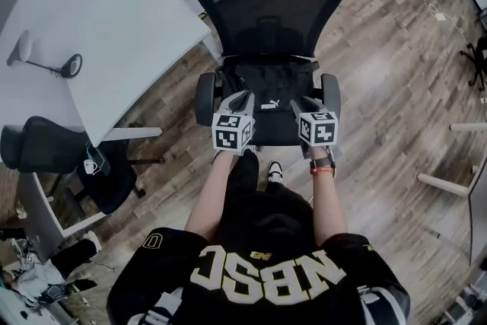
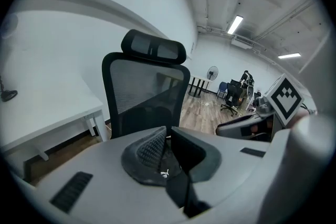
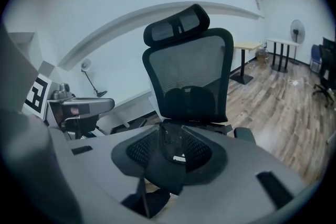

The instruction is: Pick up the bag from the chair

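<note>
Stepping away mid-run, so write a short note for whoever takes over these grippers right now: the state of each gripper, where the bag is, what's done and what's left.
Left gripper: jaws together, empty, at the front edge of the chair, left side.
Right gripper: jaws apart, with the bag seen through the gap ahead. The pads are not on it.
Bag: black, lying on the chair, logo toward the person.
Done: both grippers are at the chair's front edge, one to each side of the bag.
Left: nothing is gripped yet. Close on the bag and lift it off the chair.
</note>
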A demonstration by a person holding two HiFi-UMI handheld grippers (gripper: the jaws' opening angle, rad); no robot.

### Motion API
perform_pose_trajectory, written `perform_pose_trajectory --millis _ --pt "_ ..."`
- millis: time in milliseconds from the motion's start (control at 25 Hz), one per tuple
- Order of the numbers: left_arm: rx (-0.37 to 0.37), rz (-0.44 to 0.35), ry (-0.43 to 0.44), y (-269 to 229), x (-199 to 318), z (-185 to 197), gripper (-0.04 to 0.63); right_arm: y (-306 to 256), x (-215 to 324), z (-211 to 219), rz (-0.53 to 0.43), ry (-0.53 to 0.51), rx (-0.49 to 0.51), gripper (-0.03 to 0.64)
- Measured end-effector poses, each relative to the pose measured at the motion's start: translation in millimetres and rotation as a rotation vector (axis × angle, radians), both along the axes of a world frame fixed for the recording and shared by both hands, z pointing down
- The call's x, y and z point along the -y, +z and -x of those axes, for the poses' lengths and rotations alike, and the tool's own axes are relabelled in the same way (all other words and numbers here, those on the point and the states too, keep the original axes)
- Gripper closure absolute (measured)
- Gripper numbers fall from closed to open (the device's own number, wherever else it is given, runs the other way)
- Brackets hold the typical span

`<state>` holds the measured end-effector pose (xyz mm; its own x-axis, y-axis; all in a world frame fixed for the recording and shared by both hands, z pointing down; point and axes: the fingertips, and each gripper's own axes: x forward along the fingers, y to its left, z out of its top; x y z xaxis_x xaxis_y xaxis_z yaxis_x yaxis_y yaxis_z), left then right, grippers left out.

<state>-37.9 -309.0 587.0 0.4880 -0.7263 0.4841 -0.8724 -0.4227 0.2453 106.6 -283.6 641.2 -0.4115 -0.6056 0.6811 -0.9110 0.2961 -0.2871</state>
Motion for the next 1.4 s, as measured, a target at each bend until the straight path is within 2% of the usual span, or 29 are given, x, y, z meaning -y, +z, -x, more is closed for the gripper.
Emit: perform_pose_trajectory --millis 320,360,440,480,600,680,800,920,1000,1200,1400 --pt "0.015 0.154 -0.009 77 62 34 0.572 74 54 15 0.124 -0.021 -0.048 0.411" --pt "0.016 0.183 -0.005 92 67 36 0.554 86 59 16 0.139 -0.023 -0.052 0.402" --pt "0.019 0.249 0.012 122 74 39 0.413 112 68 15 0.170 -0.028 -0.064 0.388" --pt "0.025 0.275 0.018 137 78 41 0.391 125 72 14 0.184 -0.030 -0.073 0.382" --pt "0.052 0.304 0.029 176 89 43 0.384 163 85 3 0.203 -0.014 -0.100 0.371" --pt "0.065 0.333 0.031 204 96 44 0.353 186 95 -6 0.196 0.010 -0.100 0.371" --pt "0.081 0.413 0.021 251 104 48 0.315 221 104 -18 0.222 0.050 -0.090 0.366" --pt "0.073 0.486 -0.004 291 109 48 0.293 253 111 -39 0.257 0.070 -0.122 0.356" --pt "0.074 0.504 -0.021 313 120 51 0.281 273 122 -50 0.266 0.098 -0.139 0.340" --pt "0.165 0.485 -0.022 358 131 60 0.275 317 133 -63 0.303 0.135 -0.160 0.327" --pt "0.179 0.558 -0.036 396 139 61 0.275 345 138 -74 0.327 0.191 -0.187 0.327"
